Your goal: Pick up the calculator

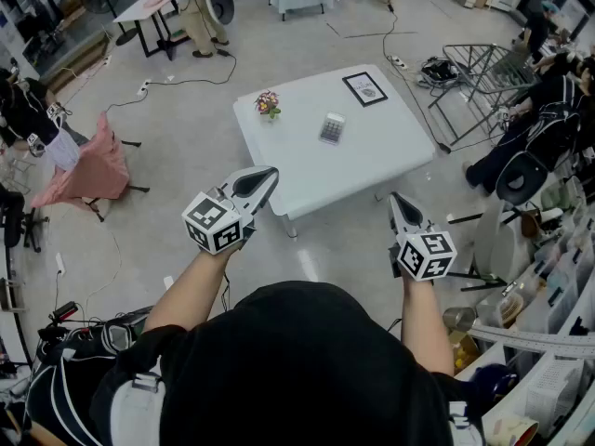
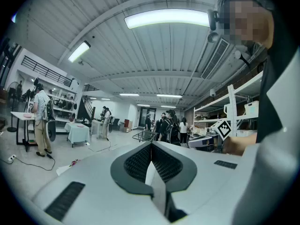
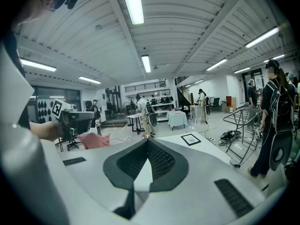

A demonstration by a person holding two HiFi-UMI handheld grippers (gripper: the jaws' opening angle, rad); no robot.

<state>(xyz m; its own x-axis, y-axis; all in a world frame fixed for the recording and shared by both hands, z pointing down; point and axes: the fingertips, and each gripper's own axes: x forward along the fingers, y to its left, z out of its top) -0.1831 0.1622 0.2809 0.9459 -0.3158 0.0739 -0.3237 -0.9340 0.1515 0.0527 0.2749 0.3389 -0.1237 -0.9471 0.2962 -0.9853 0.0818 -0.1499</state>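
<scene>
The calculator (image 1: pixel 332 128), small and grey with light keys, lies near the middle of the low white table (image 1: pixel 390 147). Both grippers hover short of the table's near edge, well apart from it. My left gripper (image 1: pixel 268 175) is at the left, its jaws pressed together with nothing in them; the left gripper view shows the same shut left gripper (image 2: pixel 151 144) pointing level across the room. My right gripper (image 1: pixel 395 200) is at the right, likewise shut and empty. In the right gripper view the right gripper (image 3: pixel 148 140) points at the table, and its jaws hide the calculator.
A small flower bunch (image 1: pixel 269 104) stands at the table's far left and a framed picture (image 1: pixel 364 88) lies at its far right. A pink-draped chair (image 1: pixel 88 167) is to the left, a wire rack (image 1: pixel 479 72) and seated people to the right. Cables trail over the floor.
</scene>
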